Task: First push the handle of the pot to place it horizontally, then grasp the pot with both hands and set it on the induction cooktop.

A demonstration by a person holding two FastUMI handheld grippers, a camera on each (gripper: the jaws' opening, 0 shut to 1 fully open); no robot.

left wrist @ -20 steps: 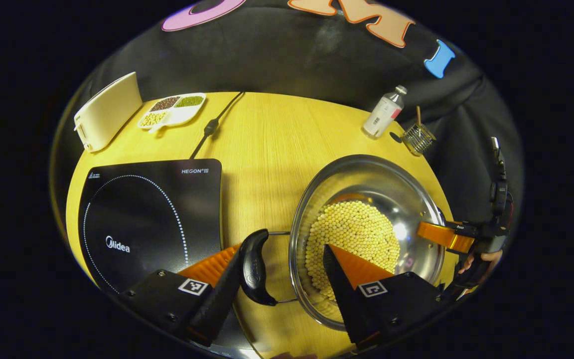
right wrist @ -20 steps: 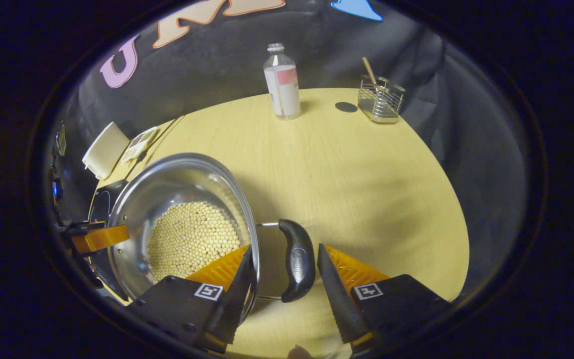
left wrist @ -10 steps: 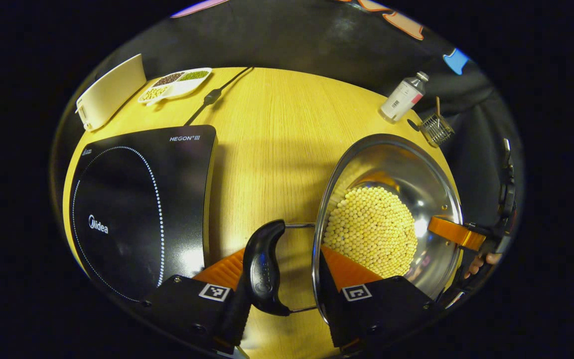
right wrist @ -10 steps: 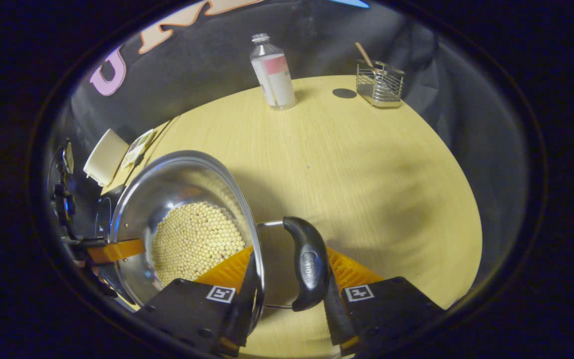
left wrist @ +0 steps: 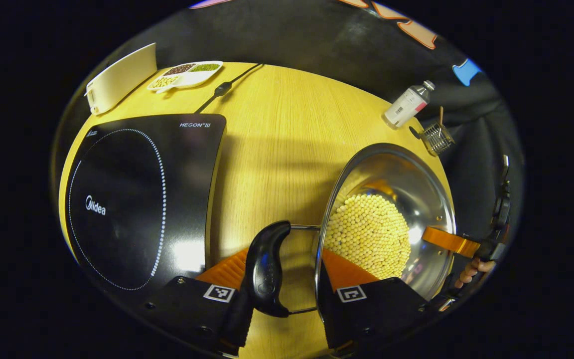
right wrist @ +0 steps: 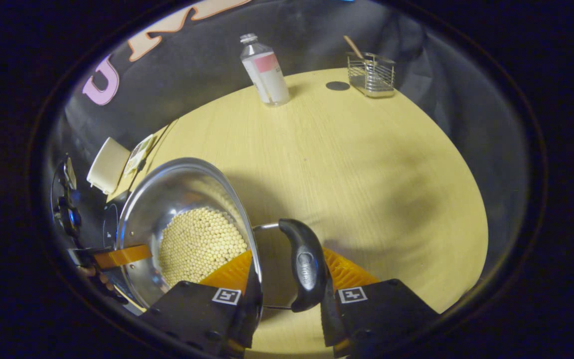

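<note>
A round, pale wooden desk [left wrist: 277, 149] stands against the booth's black cloth wall. The largest thing on it is the black induction cooktop [left wrist: 137, 199], lying flat toward the left in the left gripper view. To its right is the steel pot [left wrist: 406, 179], holding a heap of small yellow beads [left wrist: 369, 234]; whether its base touches the desk I cannot tell.

The left tool [left wrist: 287, 294] is closed about the pot's black handle [left wrist: 266, 269] and rim, one finger outside the handle, the other inside the pot wall. The right tool [right wrist: 287, 299] holds the opposite handle [right wrist: 306, 267] the same way, one finger within the rim, the other pressed to the grip's outer side.

The left gripper view gives the cooktop in full, its cord [left wrist: 224, 89] running to the far edge, a cream-coloured case [left wrist: 120, 77] and a divided dish of beans [left wrist: 187, 74] beyond it. The right gripper view gives the open stretch of desk right of the pot, a clear bottle [right wrist: 265, 70] standing upright, a wire basket [right wrist: 371, 75] with a stick in it, and a small dark disc [right wrist: 337, 86] between them.
</note>
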